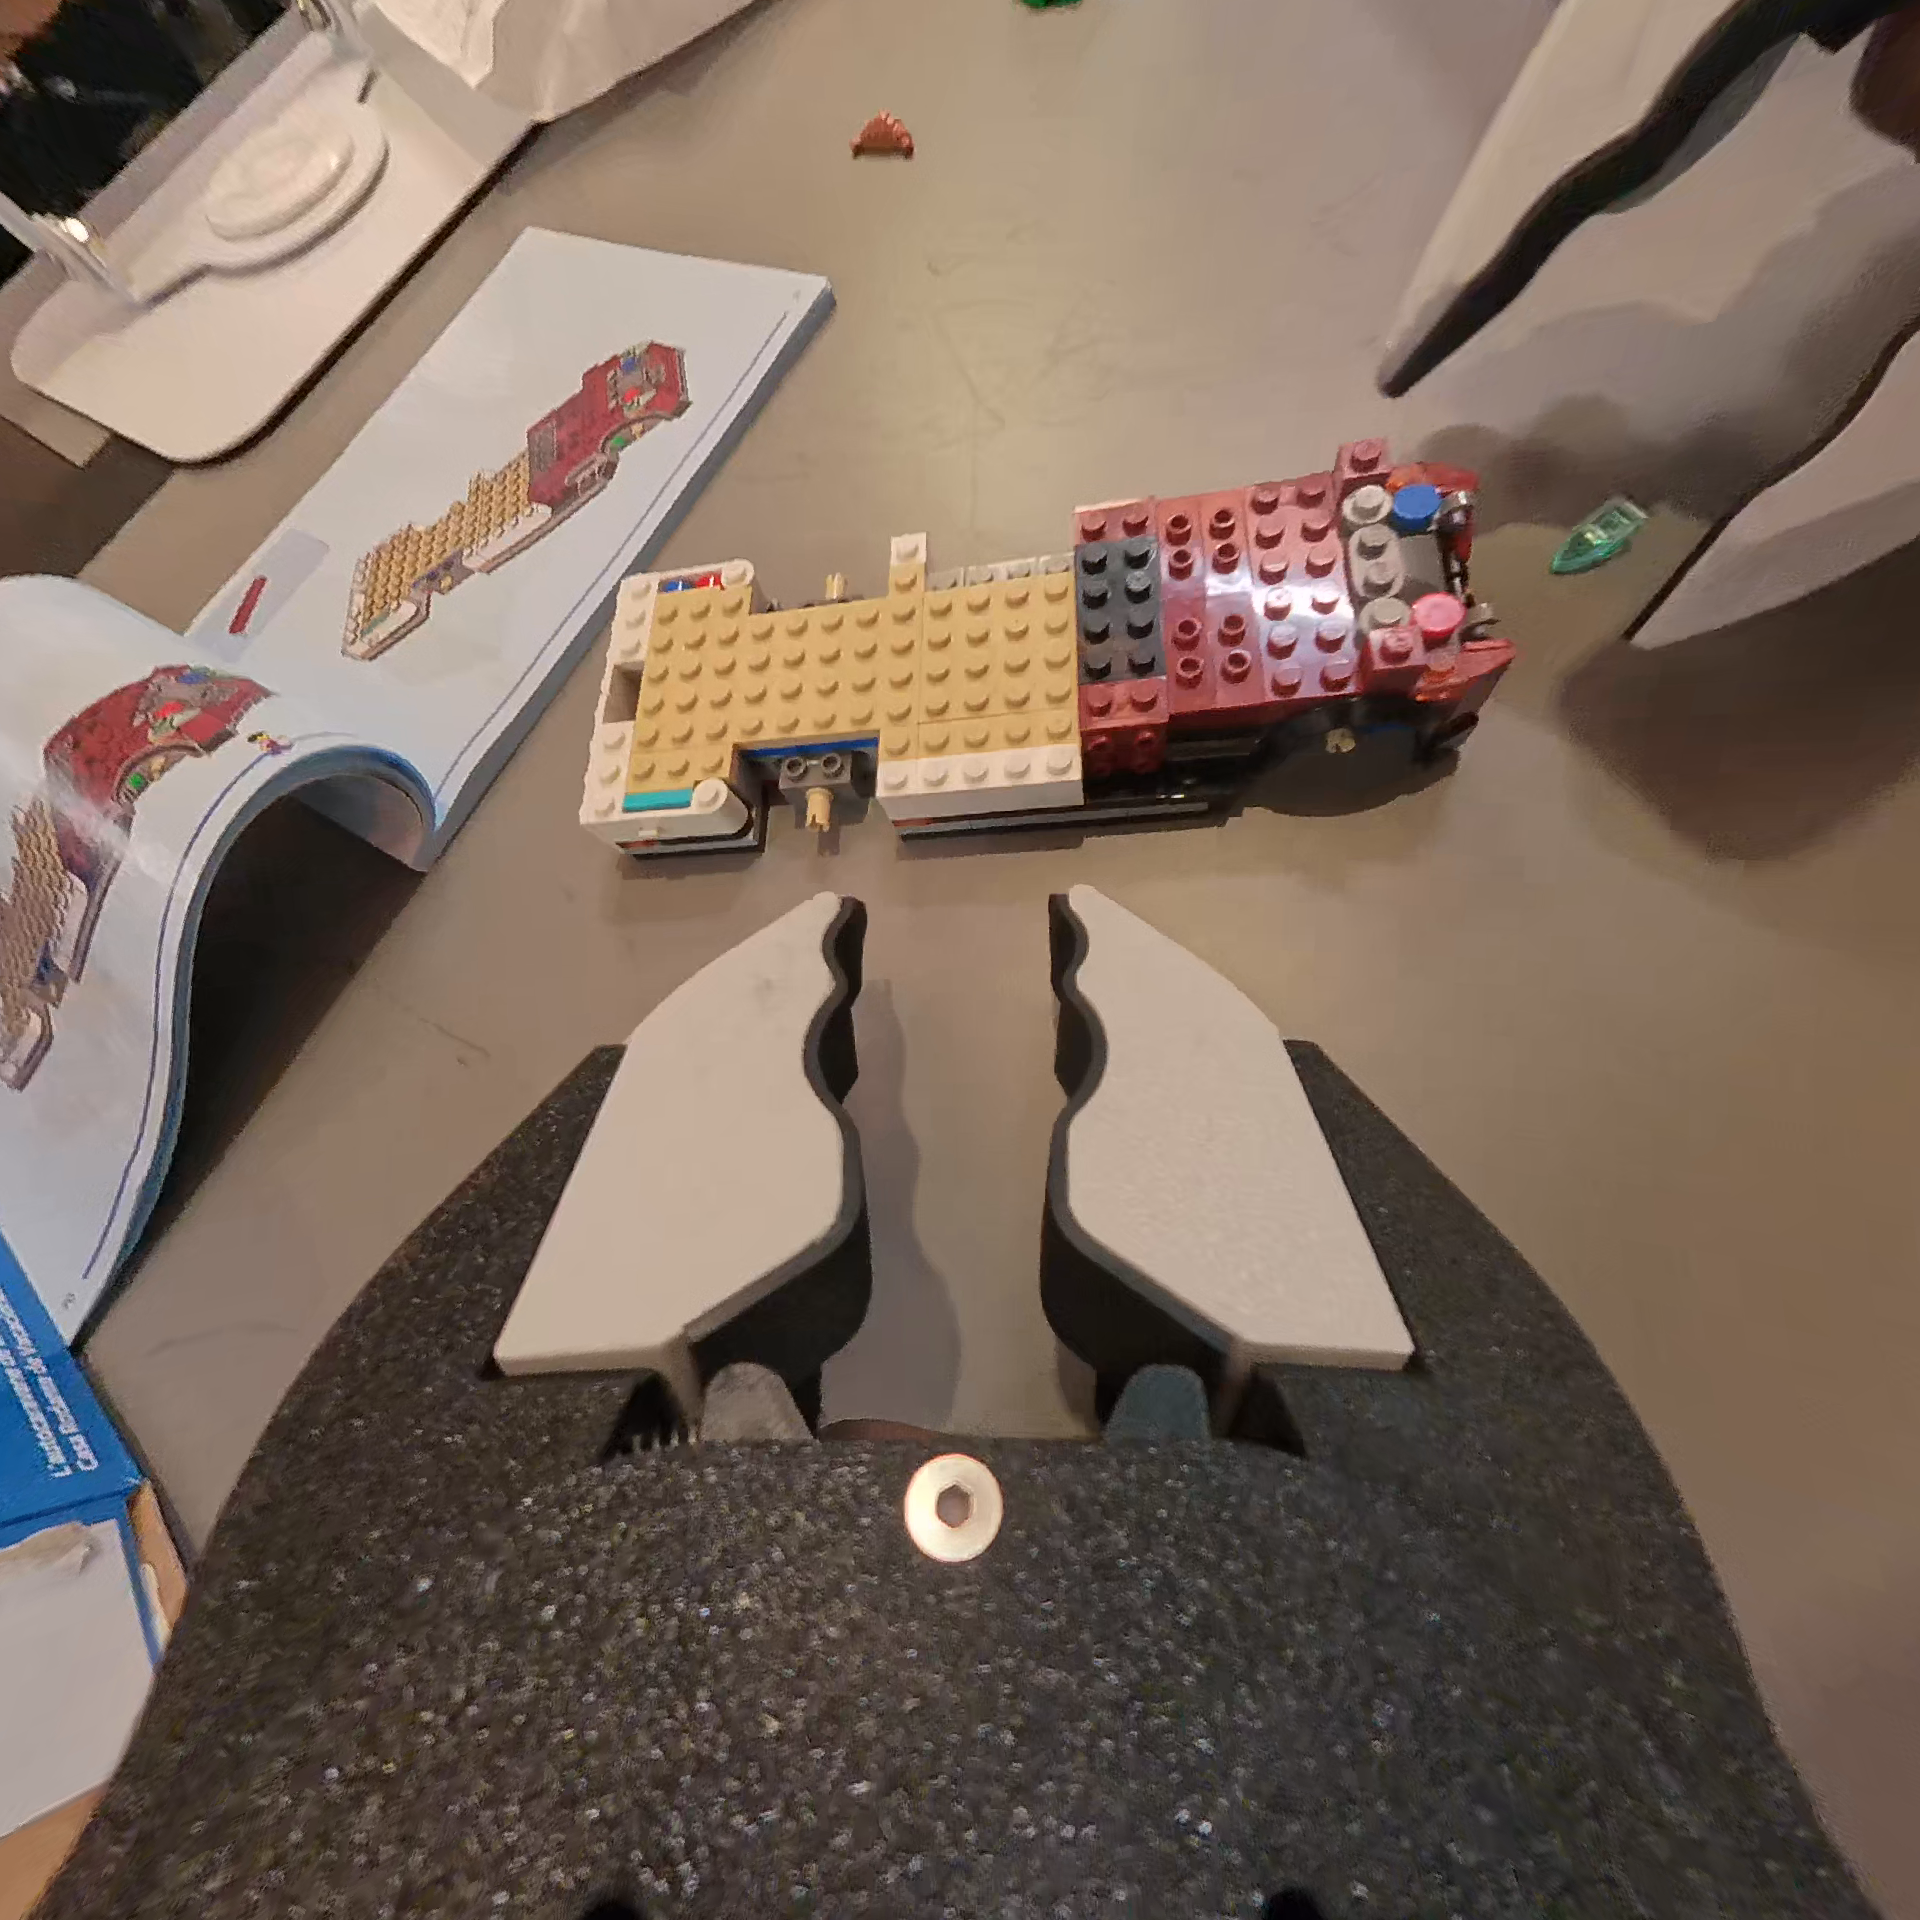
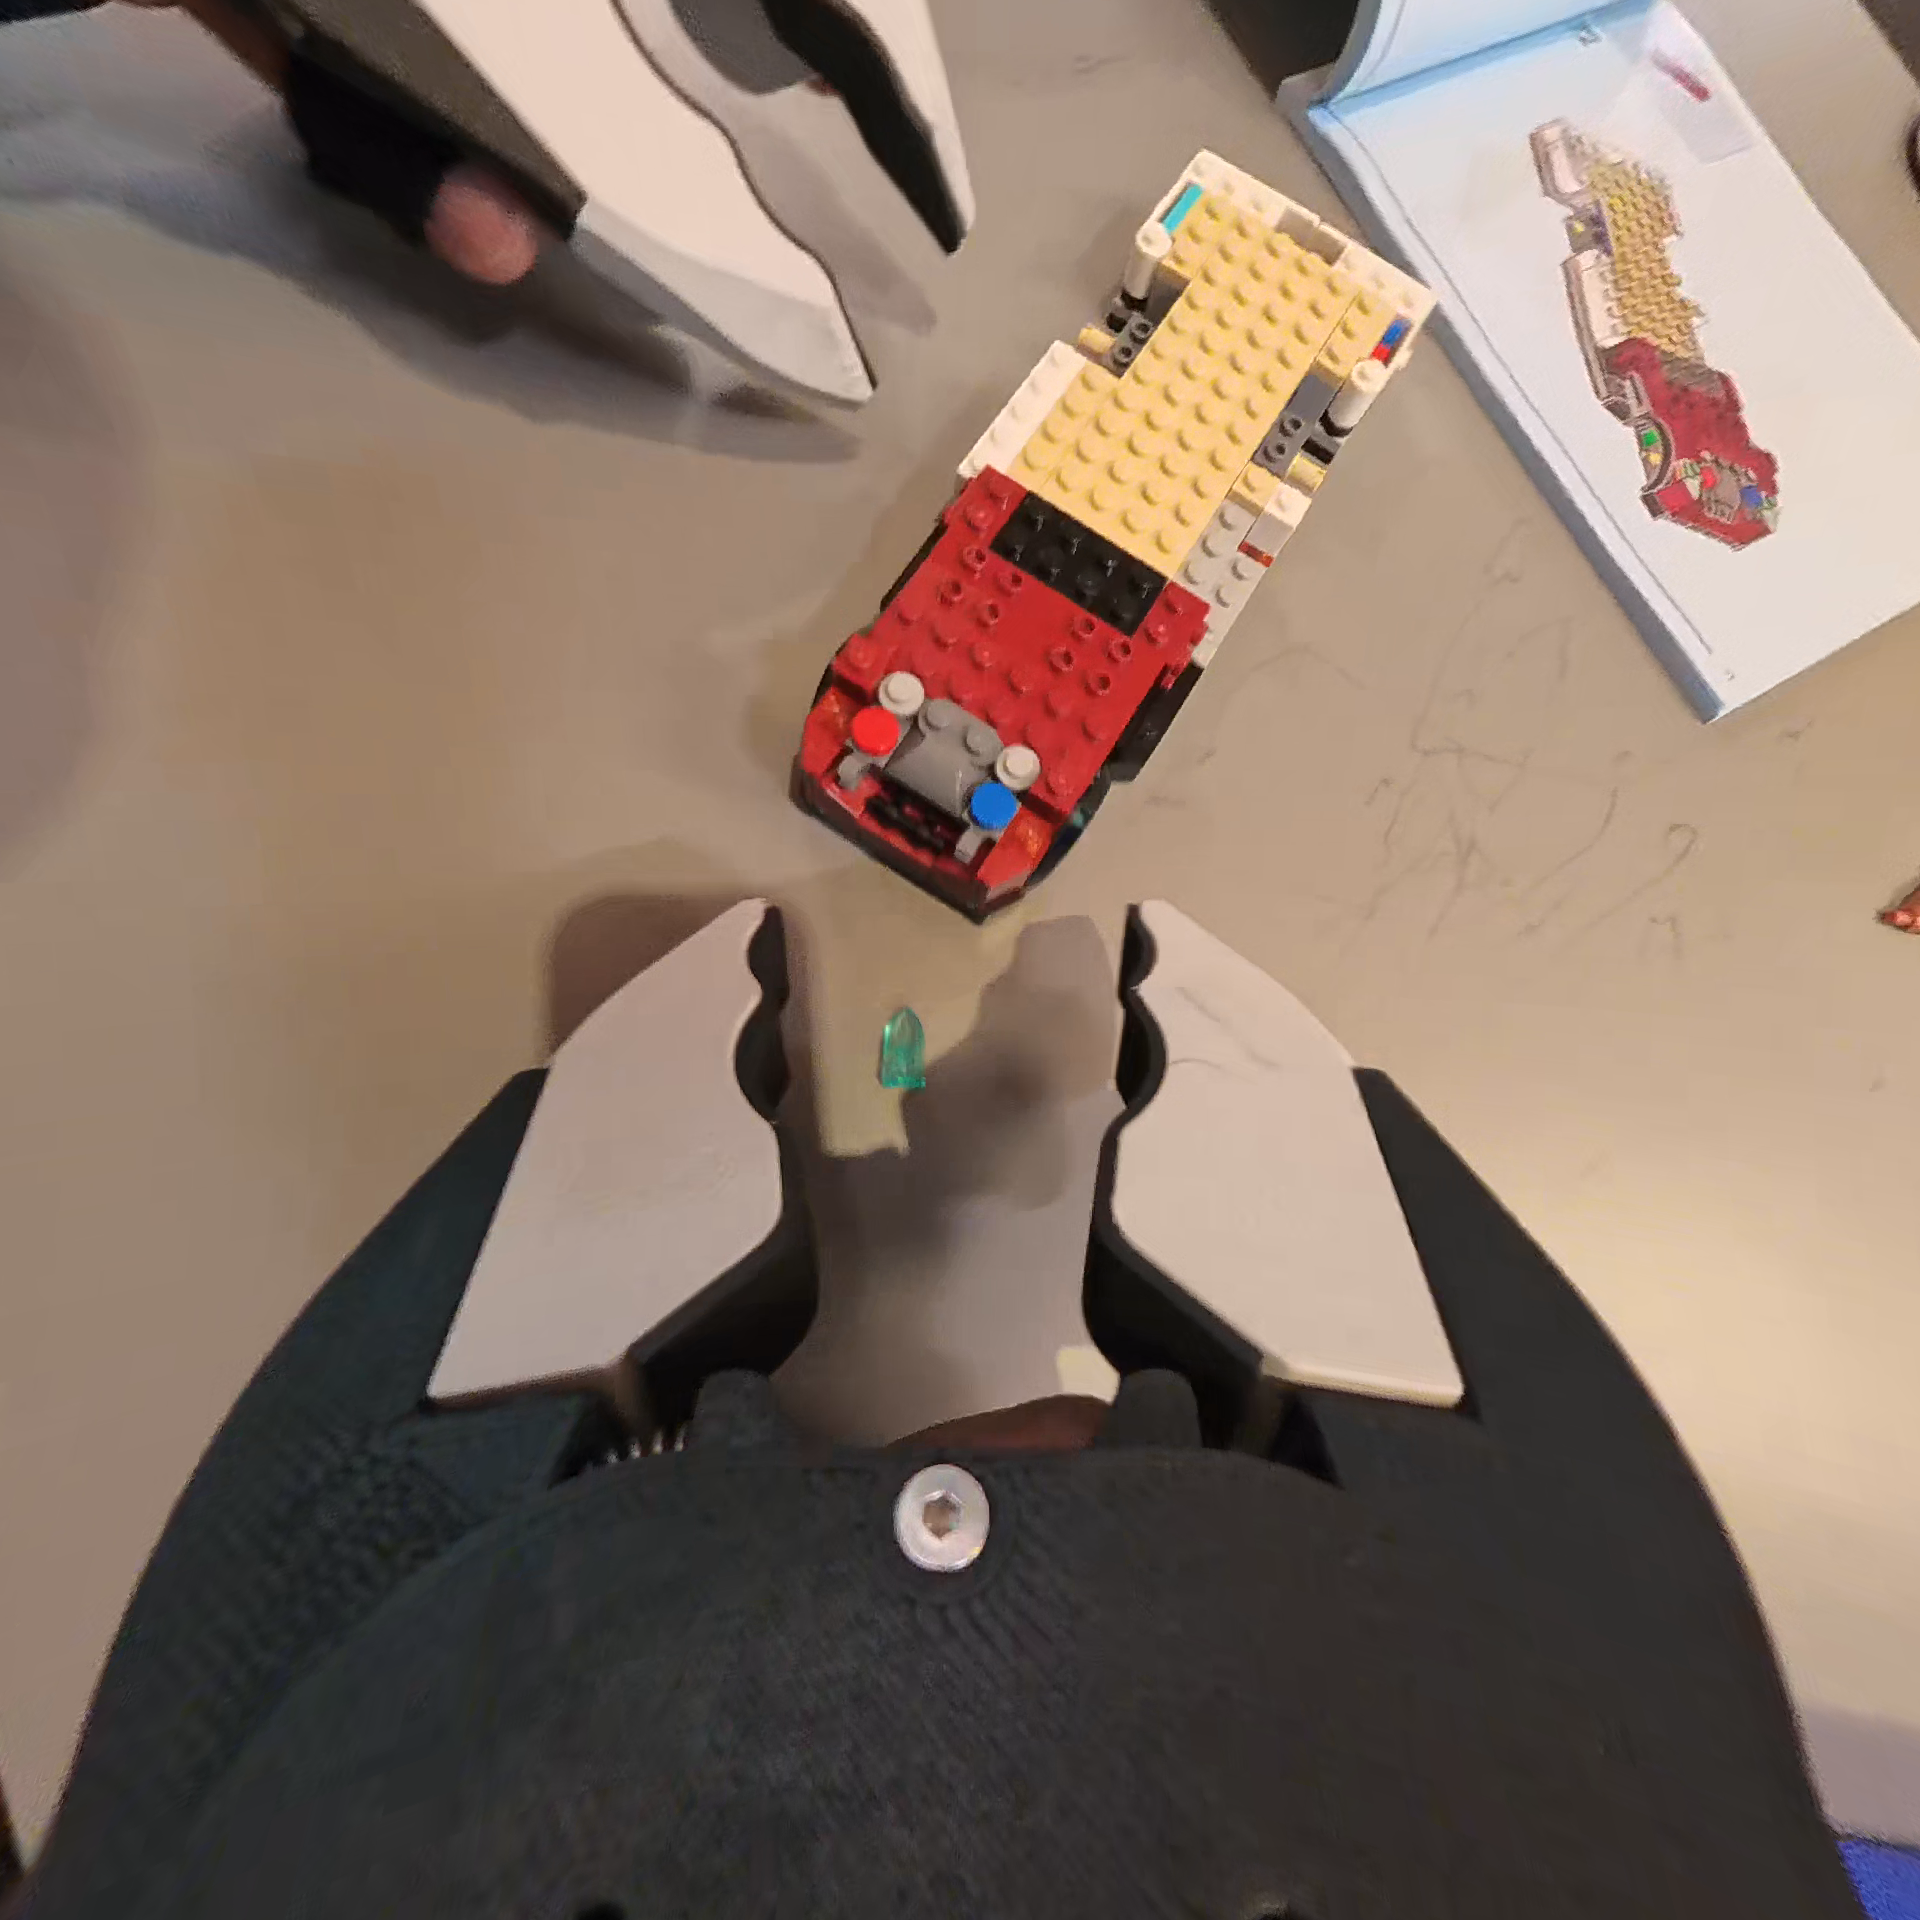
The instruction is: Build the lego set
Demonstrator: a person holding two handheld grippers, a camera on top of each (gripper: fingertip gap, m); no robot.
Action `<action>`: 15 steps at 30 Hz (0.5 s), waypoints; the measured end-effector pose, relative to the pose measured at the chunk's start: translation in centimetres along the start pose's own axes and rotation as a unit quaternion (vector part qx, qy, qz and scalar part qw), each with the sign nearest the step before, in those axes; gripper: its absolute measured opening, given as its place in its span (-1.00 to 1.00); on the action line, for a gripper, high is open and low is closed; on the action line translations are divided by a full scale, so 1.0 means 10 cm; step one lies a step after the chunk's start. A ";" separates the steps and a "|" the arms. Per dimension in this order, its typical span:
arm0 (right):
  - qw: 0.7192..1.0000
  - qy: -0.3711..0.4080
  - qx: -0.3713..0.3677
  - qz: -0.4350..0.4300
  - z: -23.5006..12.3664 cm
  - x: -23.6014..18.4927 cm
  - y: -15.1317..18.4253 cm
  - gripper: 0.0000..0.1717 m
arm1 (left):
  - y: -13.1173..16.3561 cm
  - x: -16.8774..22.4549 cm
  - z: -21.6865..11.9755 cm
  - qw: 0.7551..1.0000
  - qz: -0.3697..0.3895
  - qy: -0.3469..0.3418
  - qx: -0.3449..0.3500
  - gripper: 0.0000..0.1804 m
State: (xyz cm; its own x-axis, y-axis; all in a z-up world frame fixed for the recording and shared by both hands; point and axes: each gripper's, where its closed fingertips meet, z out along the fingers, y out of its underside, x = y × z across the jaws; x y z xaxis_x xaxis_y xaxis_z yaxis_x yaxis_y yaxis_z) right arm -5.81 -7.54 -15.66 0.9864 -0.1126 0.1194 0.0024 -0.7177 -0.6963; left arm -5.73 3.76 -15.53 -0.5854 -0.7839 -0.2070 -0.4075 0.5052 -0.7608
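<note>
Long brick-built model (image 1: 1039,665), tan studded deck, white edging, dark red sloped front with one red and one blue round stud, lies flat mid-frame on the grey-brown worktop (image 1: 1039,312).

Left claw (image 1: 956,914), lower centre of the left wrist view, points level at the model's long white-edged side and stops just short of it. Its jaws stand partly open with bare worktop between them; nothing is gripped or touched.

Right claw (image 2: 951,920), lower centre of the right wrist view, points at the model's red front, near but apart. Its jaws stand wide open. A small translucent green pointed piece (image 2: 902,1049) lies on the worktop between the fingers, closer to the left-hand one, with a clear gap to both pads, so it is not gripped. In the left wrist view the same piece sits at the right edge, just beside the model's front.

An open light-blue instruction booklet (image 1: 520,499) lies left of the model. A small brown piece (image 1: 883,135) sits at top centre. A white moulded tray (image 1: 208,260) occupies the upper left, a blue cardboard box (image 1: 52,1455) the lower left.
</note>
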 end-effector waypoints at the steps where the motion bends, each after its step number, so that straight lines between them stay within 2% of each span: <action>1: 1.000 0.012 0.007 -0.001 0.02 -0.01 -0.04 -0.22 | -0.01 0.02 -0.01 1.000 0.011 -0.002 0.004 -0.60; 6: 0.997 0.070 0.008 -0.028 0.09 0.03 -0.12 -0.16 | -0.05 0.10 0.02 0.995 0.092 -0.024 0.009 -0.54; 10: 0.997 0.067 0.004 0.026 0.14 0.01 -0.15 -0.18 | -0.12 0.15 0.02 0.984 0.169 -0.047 0.026 -0.51; 15: 0.994 0.064 -0.003 0.084 0.19 0.01 -0.17 -0.16 | -0.16 0.27 0.02 0.959 0.274 -0.062 0.047 -0.48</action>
State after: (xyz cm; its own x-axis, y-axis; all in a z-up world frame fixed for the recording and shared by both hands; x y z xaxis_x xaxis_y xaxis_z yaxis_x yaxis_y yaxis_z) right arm -5.36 -5.02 -15.85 0.9437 -0.3179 0.0914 -0.1620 -0.6851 -0.7102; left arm -6.47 0.76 -14.99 -0.6030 -0.4501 -0.6587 0.0052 0.8234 -0.5674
